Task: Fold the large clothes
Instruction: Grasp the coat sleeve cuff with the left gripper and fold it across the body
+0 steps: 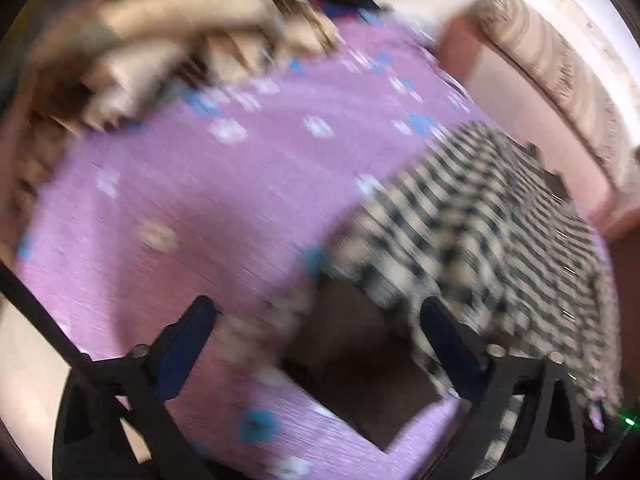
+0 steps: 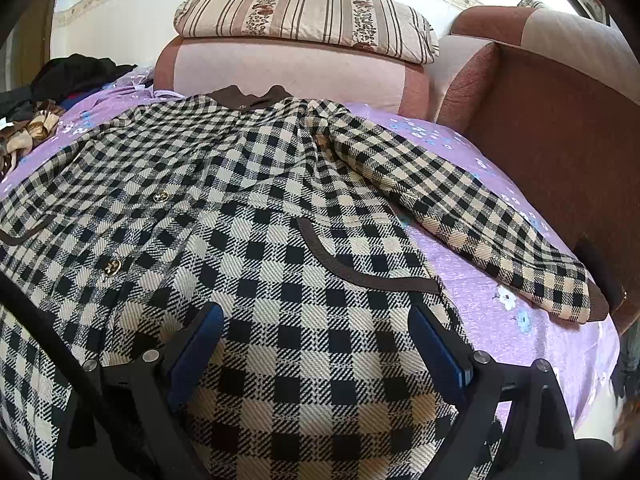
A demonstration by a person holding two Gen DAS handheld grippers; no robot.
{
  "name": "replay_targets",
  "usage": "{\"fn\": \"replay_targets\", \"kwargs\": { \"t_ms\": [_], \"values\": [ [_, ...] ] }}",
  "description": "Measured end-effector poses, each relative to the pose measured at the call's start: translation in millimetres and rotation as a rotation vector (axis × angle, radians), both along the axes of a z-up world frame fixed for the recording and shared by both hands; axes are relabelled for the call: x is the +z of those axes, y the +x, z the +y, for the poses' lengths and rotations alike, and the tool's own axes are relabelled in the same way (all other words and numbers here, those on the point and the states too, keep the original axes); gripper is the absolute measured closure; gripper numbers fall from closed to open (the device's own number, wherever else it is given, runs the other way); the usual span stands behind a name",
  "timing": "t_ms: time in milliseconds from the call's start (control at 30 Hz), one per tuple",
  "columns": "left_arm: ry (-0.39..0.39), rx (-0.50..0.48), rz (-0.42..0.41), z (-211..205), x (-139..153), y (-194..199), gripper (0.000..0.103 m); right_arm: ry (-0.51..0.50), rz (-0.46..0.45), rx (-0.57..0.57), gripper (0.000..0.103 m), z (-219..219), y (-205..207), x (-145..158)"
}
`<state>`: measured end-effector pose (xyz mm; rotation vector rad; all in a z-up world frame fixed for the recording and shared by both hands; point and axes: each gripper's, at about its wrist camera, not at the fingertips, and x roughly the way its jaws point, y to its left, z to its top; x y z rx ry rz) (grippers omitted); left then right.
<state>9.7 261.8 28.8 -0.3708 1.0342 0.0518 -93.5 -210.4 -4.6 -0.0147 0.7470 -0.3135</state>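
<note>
A large black-and-cream checked coat [image 2: 256, 200] with a brown collar, gold buttons and brown pocket trim lies spread face up on a purple flowered sheet [image 2: 520, 344]. Its sleeve [image 2: 460, 208] stretches out to the right. My right gripper [image 2: 316, 324] is open and empty, just above the coat's lower front. In the blurred left wrist view the coat [image 1: 480, 232] lies to the right, with a brown cuff or edge [image 1: 360, 360] between the fingers. My left gripper [image 1: 316, 316] is open above the sheet [image 1: 180, 200] at the coat's left edge.
A pink and brown sofa back [image 2: 288, 68] with a striped cushion [image 2: 308, 16] stands behind the coat. A brown armrest [image 2: 552, 128] is at the right. A pile of dark and tan clothes [image 2: 44, 96] lies at the far left, also in the left wrist view [image 1: 160, 40].
</note>
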Motion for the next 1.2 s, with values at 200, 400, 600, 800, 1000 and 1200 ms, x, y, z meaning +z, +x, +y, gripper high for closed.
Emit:
{"fn": "replay_targets", "kwargs": {
  "t_ms": [200, 400, 600, 800, 1000, 1200],
  "values": [
    [-0.214, -0.069, 0.012, -12, 0, 7, 0.096, -0.008, -0.006, 0.0, 0.007, 1, 2, -5],
    [0.043, 0.137, -0.043, 51, 37, 45, 0.096, -0.043, -0.028, -0.012, 0.007, 1, -1, -4],
    [0.197, 0.221, -0.063, 86, 62, 78, 0.096, -0.061, -0.031, -0.017, 0.007, 4, 2, -6],
    [0.202, 0.097, -0.104, 38, 85, 88, 0.096, -0.091, -0.039, -0.011, 0.007, 10, 5, -6],
    [0.085, -0.132, -0.136, -81, 105, 113, 0.096, -0.023, -0.1, -0.008, 0.007, 2, 3, 14],
    [0.003, -0.397, -0.143, -260, 114, 130, 0.096, 0.032, -0.183, -0.089, 0.007, -30, -7, 38]
  ]
}}
